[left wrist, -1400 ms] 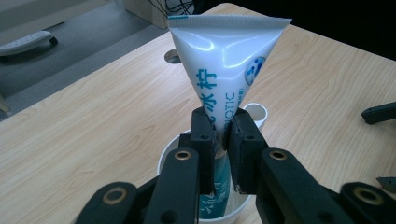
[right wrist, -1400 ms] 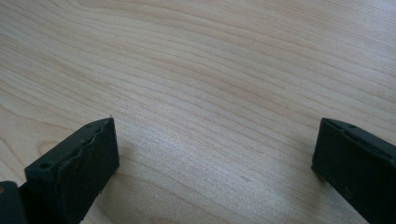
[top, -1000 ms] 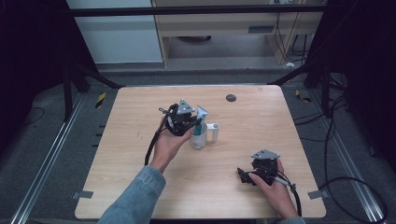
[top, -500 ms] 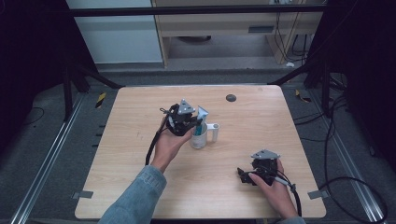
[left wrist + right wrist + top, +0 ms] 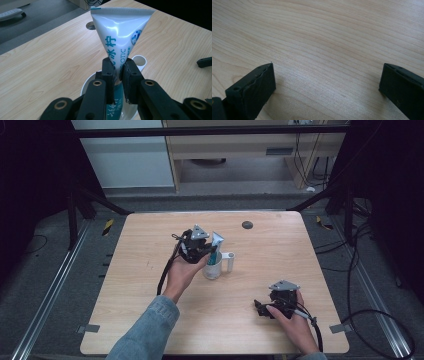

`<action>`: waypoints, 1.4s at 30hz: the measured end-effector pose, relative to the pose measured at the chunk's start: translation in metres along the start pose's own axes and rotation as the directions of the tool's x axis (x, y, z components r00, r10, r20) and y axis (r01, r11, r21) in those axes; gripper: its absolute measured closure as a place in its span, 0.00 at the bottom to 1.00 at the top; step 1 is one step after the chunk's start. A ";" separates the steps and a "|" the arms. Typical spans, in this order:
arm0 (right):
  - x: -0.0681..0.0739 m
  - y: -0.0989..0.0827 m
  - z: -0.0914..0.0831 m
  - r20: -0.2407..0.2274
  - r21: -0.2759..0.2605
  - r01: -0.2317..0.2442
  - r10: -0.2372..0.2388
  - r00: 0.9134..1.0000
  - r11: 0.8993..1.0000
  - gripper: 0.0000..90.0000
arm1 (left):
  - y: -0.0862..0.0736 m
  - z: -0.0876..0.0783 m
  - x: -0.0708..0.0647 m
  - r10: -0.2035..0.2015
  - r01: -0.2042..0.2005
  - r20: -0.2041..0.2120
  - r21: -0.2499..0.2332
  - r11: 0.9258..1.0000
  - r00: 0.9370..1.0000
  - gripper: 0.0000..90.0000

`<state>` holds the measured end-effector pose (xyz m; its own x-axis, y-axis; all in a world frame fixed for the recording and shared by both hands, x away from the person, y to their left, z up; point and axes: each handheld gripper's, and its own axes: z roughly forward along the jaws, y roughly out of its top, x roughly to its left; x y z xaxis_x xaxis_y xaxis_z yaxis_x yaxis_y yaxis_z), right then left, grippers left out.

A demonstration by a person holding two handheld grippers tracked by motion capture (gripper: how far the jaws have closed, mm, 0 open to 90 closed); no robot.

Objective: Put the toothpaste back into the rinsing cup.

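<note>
One toothpaste tube (image 5: 120,37), white with teal lettering, crimped end up, stands in a white handled cup (image 5: 216,266) near the middle of the wooden surface (image 5: 140,315). The left tool (image 5: 117,72) is clamped on the tube's lower body just above the cup rim, its hand angled in from below. The right tool (image 5: 327,82), jaws wide apart, rests low near the surface's right front edge.

Overhead forward-down view plus two close jaw-level views, sharing table (image 5: 150,320).

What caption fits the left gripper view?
Left tool shut on a toothpaste tube standing in a white cup on the wooden table.
</note>
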<state>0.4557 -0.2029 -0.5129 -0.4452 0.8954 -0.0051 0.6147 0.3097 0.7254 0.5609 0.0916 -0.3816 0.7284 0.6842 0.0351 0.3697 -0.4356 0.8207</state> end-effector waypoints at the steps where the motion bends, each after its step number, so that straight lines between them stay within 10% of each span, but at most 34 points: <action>1: 0.000 0.000 0.000 0.000 0.000 0.000 0.000 1.000 1.000 0.01 | 0.000 0.000 0.000 0.000 0.000 0.000 0.000 1.000 1.000 0.89; 42: 0.000 0.000 0.000 0.001 0.002 -0.001 0.001 1.000 1.000 0.01 | 0.008 0.013 -0.006 0.001 0.000 -0.013 0.032 0.999 1.000 0.81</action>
<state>0.4556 -0.2029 -0.5128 -0.4438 0.8961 -0.0053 0.6161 0.3094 0.7243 0.5665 0.0762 -0.3825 0.7208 0.6918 0.0432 0.3880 -0.4542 0.8020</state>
